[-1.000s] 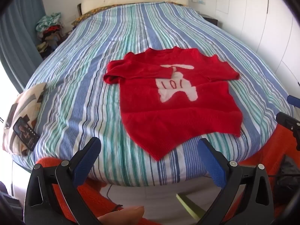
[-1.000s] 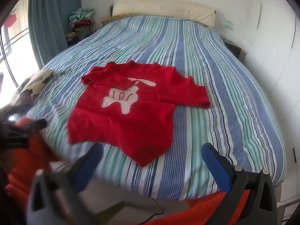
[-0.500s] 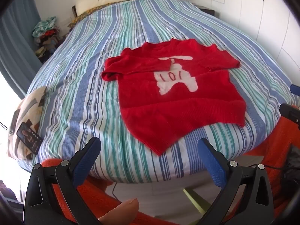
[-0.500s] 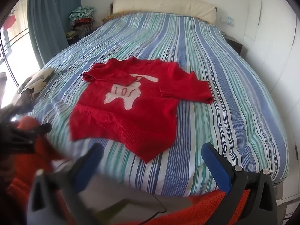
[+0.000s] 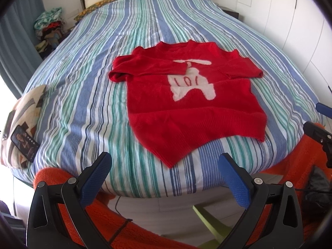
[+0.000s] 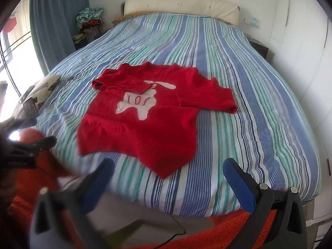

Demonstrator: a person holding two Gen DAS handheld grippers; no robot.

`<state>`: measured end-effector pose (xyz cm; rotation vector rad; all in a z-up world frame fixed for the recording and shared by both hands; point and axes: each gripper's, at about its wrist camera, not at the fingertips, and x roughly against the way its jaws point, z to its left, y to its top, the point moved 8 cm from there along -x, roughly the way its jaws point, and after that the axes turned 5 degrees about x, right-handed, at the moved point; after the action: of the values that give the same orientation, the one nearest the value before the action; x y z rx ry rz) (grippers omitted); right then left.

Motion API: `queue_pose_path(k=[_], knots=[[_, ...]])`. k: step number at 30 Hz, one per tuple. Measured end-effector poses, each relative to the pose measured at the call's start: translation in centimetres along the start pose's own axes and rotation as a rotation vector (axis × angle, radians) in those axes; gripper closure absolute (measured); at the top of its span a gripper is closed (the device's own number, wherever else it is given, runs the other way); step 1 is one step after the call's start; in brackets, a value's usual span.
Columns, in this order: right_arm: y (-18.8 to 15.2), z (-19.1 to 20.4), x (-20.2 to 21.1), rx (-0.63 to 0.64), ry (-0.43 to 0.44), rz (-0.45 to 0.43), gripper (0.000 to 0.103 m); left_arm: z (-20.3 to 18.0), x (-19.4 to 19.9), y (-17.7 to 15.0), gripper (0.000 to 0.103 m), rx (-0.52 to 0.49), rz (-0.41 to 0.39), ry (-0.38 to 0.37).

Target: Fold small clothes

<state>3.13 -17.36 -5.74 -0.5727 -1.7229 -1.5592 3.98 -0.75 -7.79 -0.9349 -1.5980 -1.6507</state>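
A small red sweater with a white figure on its chest lies flat near the foot of the striped bed. Both sleeves are folded in across the chest, and one hem corner points toward me. My left gripper is open and empty, hanging just short of that hem corner over the bed's edge. My right gripper is likewise open and empty, a little below the same corner. The right gripper's tip shows at the right edge of the left wrist view.
A patterned pillow with a phone on it lies at the bed's left edge. Clothes are piled by the blue curtain. A cream headboard stands at the far end. Orange fabric surrounds the grippers.
Both grippers have crept forward and a little higher toward the bed, so the sweater looks larger. The sweater has not moved, and both grippers stay open.
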Motion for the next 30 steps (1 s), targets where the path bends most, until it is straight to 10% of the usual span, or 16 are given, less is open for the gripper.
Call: queue_pose_path(k=[30], knots=[[-1.0, 0.5, -0.8, -0.012, 0.009, 0.034, 0.000, -0.1, -0.2, -0.4, 0.000, -0.009, -0.008, 0.015]])
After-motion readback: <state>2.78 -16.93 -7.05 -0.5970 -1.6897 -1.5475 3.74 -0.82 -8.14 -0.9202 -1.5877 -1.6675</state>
